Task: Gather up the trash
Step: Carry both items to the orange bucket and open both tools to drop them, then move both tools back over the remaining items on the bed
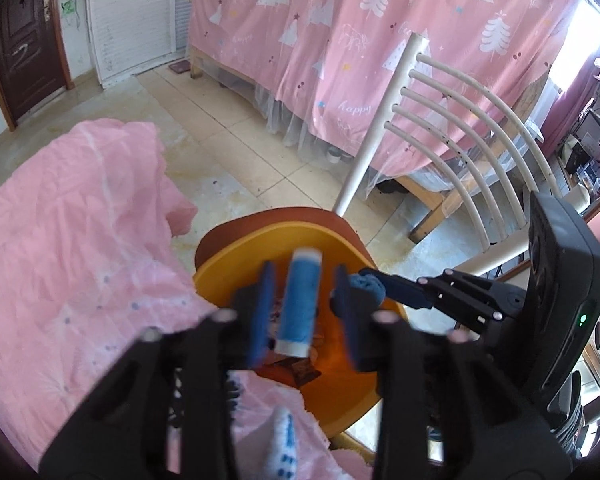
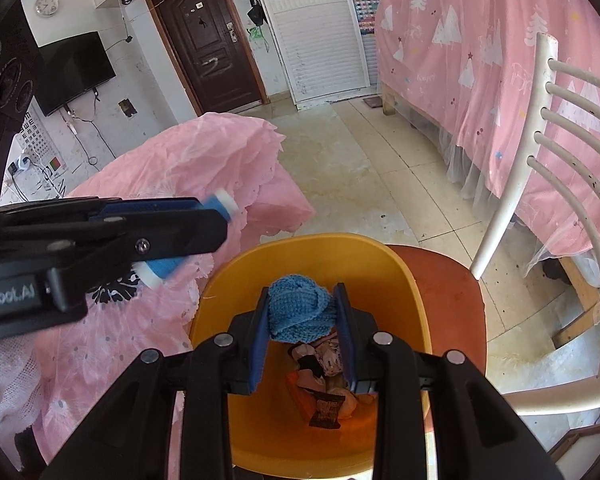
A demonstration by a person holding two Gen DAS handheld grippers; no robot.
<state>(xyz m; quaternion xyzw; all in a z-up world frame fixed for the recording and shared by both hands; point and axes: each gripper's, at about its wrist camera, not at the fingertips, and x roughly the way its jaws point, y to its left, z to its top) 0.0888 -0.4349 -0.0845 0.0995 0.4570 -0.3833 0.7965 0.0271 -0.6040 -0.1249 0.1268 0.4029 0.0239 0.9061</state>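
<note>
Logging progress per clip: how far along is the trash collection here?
Done: wrappers already lie in the orange bin. In hand: the left hand-held gripper is open around a blue tube; the right hand-held gripper holds a blue knitted ball over the bin. Left: dropping both.

The floor (image 2: pixel 384 168) is pale beige tile, stained and scuffed in places. A dark brown door (image 2: pixel 210 44) stands in a white wall, with a white louvred panel (image 2: pixel 316 28) leaning just beside it. A black TV (image 2: pixel 74 72) hangs on the wall to the door's left, a round clock (image 2: pixel 47 5) above it and cables trailing below. A pink curtain (image 1: pixel 380 40) printed with white trees drapes a wooden bed frame (image 2: pixel 388 100), white netting at its hem. A white slatted chair (image 1: pixel 452 120) with an orange-brown seat stands near the bed. Daylight glares from a window (image 1: pixel 590 28) at the far right, above cluttered shelves (image 1: pixel 592 140).
</note>
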